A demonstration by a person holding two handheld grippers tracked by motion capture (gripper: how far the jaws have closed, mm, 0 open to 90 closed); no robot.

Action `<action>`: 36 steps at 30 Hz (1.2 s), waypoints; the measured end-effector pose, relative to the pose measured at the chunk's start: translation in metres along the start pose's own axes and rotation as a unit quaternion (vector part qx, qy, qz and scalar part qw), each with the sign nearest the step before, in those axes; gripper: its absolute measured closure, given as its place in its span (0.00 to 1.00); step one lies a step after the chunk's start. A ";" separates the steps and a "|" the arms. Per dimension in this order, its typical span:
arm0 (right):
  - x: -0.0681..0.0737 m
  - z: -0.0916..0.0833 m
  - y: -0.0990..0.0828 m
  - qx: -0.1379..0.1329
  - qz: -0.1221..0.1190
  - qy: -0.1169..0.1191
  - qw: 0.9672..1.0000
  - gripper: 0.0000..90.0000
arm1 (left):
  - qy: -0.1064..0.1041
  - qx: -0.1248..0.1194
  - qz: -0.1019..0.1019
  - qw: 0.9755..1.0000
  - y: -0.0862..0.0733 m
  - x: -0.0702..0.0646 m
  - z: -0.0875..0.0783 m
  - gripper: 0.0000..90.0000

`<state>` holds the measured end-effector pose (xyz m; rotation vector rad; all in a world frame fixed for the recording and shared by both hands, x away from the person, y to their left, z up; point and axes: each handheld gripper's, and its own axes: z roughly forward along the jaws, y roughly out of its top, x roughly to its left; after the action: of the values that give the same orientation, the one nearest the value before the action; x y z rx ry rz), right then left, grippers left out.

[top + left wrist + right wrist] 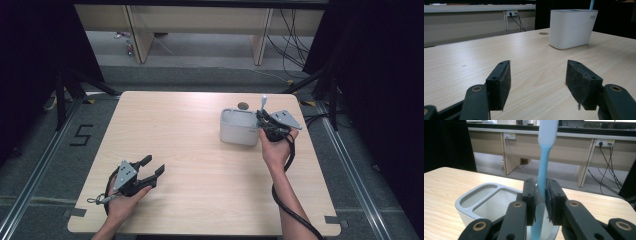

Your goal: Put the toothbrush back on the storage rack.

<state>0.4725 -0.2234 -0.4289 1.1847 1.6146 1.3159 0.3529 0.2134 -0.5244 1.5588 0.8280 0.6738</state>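
- two tongs are in play, one busy and one idle, and the split looks deliberate.
- right tongs (540,202) are clamped on a light blue toothbrush (543,177), pinching the thin handle between the pads so it stands nearly upright, white head end up.
- that upright hold makes sense: the brush sits right over the white holder (239,131), its lower end dipping toward the near compartment, though i cannot tell whether it touches the bottom.
- in the high view the holder stands on the far right part of the surface (200,165), with the right tongs (267,125) at its right end and the brush tip (264,101) poking up above them.
- holder has two compartments, a narrow one and a wider one; the brush lines up with the wider one nearest the tongs.
- left tongs (150,169) rest low at the near left, jaws spread wide with nothing between them; in the left gripper view only bare wood lies between the pads (504,85).
- they sit well apart from the holder, probably parked out of the way since one hand is enough for a light brush.
- my guess is the brush is midway in or out of the holder; a tilt could catch it on the rim.
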 end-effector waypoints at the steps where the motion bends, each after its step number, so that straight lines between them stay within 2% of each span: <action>1: 0.000 0.000 0.000 0.001 -0.005 -0.001 1.000 0.88 | 0.000 0.000 0.000 1.000 0.000 0.000 0.000 0.41; 3: 0.000 -0.001 -0.001 0.003 -0.002 -0.005 1.000 0.88 | 0.000 0.000 0.000 1.000 0.000 0.000 0.000 0.41; 5: -0.001 0.000 -0.001 0.000 -0.010 -0.003 1.000 0.88 | 0.000 0.000 0.000 1.000 0.000 0.000 0.000 0.41; 7: 0.001 -0.001 -0.002 0.006 0.004 -0.006 1.000 0.88 | 0.000 0.000 0.000 1.000 0.000 0.000 0.000 0.41; 10: -0.001 0.000 -0.003 0.005 -0.005 -0.003 1.000 0.88 | 0.000 -0.001 -0.001 1.000 0.000 0.000 0.000 0.41; 13: -0.001 0.000 -0.005 0.009 0.004 -0.001 1.000 0.88 | 0.000 0.000 0.000 1.000 0.000 0.000 0.000 0.41; 21: -0.003 0.001 -0.008 0.014 -0.008 -0.003 1.000 0.88 | 0.000 0.000 0.000 1.000 0.000 0.000 0.000 0.41; 22: -0.002 0.001 -0.009 0.016 0.002 -0.007 1.000 0.88 | 0.000 0.000 0.000 1.000 0.000 0.000 0.000 0.41; 24: -0.003 0.002 -0.010 0.019 -0.009 -0.002 1.000 0.88 | 0.000 0.000 0.000 1.000 0.000 0.000 0.000 0.41; 25: -0.002 0.002 -0.010 0.021 0.000 -0.001 1.000 0.88 | 0.000 0.000 0.000 1.000 0.000 0.000 0.000 0.41; 27: -0.003 0.002 -0.011 0.025 -0.006 -0.004 1.000 0.87 | 0.000 0.000 0.000 1.000 0.000 0.000 0.000 0.41; 28: -0.002 0.003 -0.012 0.024 -0.005 0.001 1.000 0.88 | 0.000 0.000 0.001 1.000 0.000 0.000 0.000 0.41; 29: -0.001 0.003 -0.013 0.025 0.002 -0.004 1.000 0.87 | 0.000 0.000 0.000 1.000 0.000 0.000 0.000 0.41; 32: -0.003 0.004 -0.014 0.028 -0.013 -0.003 1.000 0.87 | 0.000 0.000 0.000 1.000 0.000 0.000 0.000 0.41; 36: 0.000 0.004 -0.017 0.034 0.005 -0.005 0.999 0.87 | 0.000 0.000 0.000 1.000 0.000 0.000 0.000 0.41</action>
<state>0.4728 -0.2232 -0.4461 1.2393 1.6604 1.2686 0.3527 0.2134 -0.5244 1.5586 0.8269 0.6743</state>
